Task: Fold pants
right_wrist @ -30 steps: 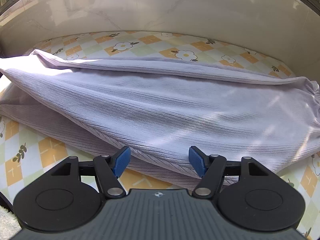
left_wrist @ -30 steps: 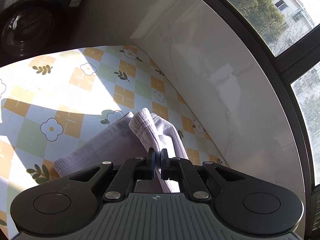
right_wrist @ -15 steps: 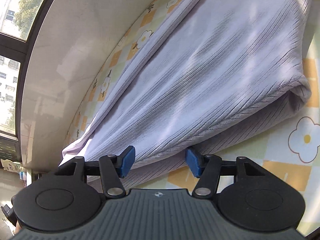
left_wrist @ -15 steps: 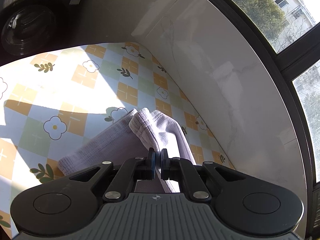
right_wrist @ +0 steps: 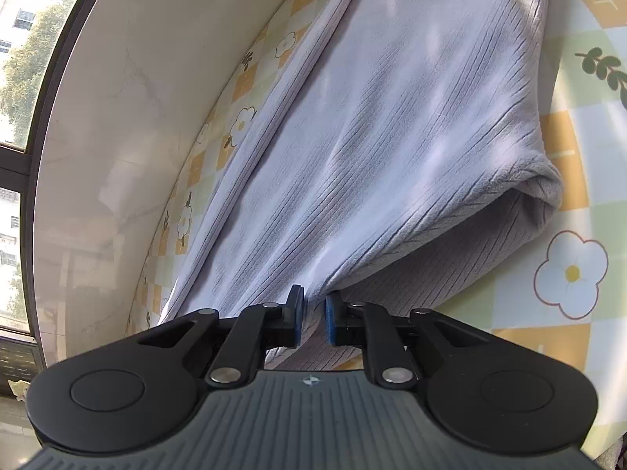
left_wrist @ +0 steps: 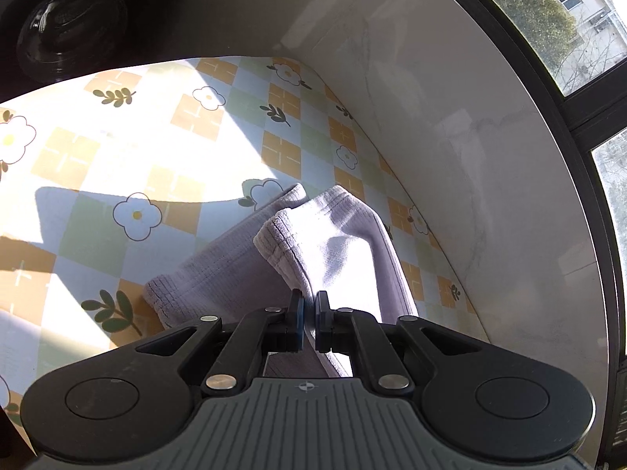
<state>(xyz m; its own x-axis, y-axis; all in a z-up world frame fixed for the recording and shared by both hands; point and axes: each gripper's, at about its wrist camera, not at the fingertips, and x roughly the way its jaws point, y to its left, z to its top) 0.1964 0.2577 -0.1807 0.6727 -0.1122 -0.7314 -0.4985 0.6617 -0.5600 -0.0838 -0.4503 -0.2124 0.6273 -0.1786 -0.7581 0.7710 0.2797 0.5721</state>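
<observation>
The pants (right_wrist: 392,137) are pale lilac ribbed fabric, lying lengthwise along the wall on the flowered tablecloth (right_wrist: 572,274). My right gripper (right_wrist: 311,311) is shut on the near edge of the upper layer, which is pinched into a ridge. In the left wrist view the leg ends (left_wrist: 313,243) show, one cuff lifted and draped over the other. My left gripper (left_wrist: 309,313) is shut on the lifted leg end and holds it above the cloth.
A white marble wall (left_wrist: 470,137) curves close behind the pants, with a dark window frame (left_wrist: 580,109) above it. A dark washing machine (left_wrist: 70,27) stands at the far end of the table. Sunlit tablecloth (left_wrist: 137,149) lies left of the leg ends.
My right gripper has rolled and swung toward the pants' near edge and closed on the fabric. My left gripper has kept its hold and moved slightly along the table.
</observation>
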